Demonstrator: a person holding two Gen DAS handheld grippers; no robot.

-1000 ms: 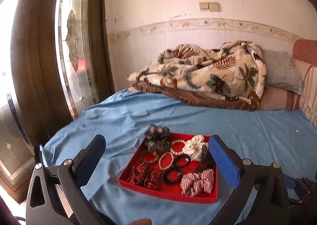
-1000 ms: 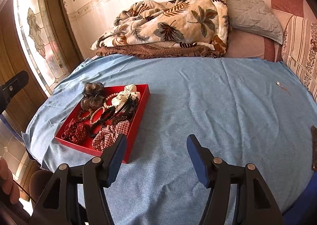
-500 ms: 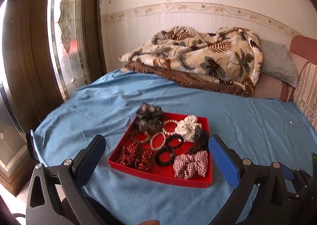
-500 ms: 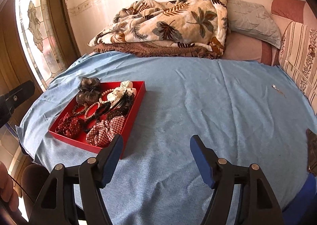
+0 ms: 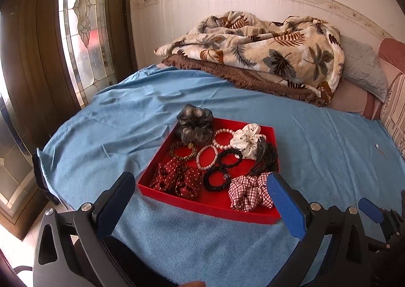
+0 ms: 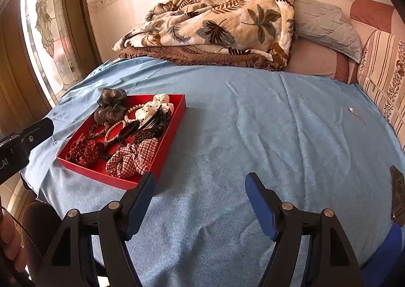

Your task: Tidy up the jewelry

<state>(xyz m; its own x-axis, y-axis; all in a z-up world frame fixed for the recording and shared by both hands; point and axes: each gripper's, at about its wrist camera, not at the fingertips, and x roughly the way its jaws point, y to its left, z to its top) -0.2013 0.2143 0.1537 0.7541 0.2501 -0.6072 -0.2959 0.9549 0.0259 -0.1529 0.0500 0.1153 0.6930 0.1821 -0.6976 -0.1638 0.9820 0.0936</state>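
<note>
Wide open on the left gripper [image 5: 202,198], blue-padded jaws spread and nothing pinched between them, poised above the near edge of the red tray [image 5: 210,207]. Shallow, square, stiff-walled, that tray, sitting flat on the blue sheet [image 5: 106,135] toward the bed's left edge, near the stained-glass door [image 5: 83,21].

Inside, a soft heap. At the far left corner, a gauzy grey-brown scrunchie [image 5: 193,124], ruffled and puffy. Next to it along the far edge, a cream scrunchie with dark dots [image 5: 246,140], satin-looking. Between those 2, a pearl bracelet [image 5: 222,139], round smooth beads; a 2nd beaded bracelet [image 5: 207,158] just nearer, touching it. At the near left corner, a dark red polka-dot bow scrunchie [image 5: 177,179]. At the near right corner, a red-and-white checked scrunchie [image 5: 249,194], crumpled, partly behind the right pad. In the middle, 2 black ribbed hair ties [image 5: 217,180], looped side by side.

Over to the right gripper [image 6: 200,199]: jaws parted, just been opening wider, nothing between them, only bare blue weave below, just right of the tray's near right corner. Well apart toward the right edge of the bed, a small shiny trinket [image 6: 351,110] lying alone on the sheet. At the head of the bed, a plush leaf-print blanket [image 6: 222,21] bunched over a brown quilted layer.
</note>
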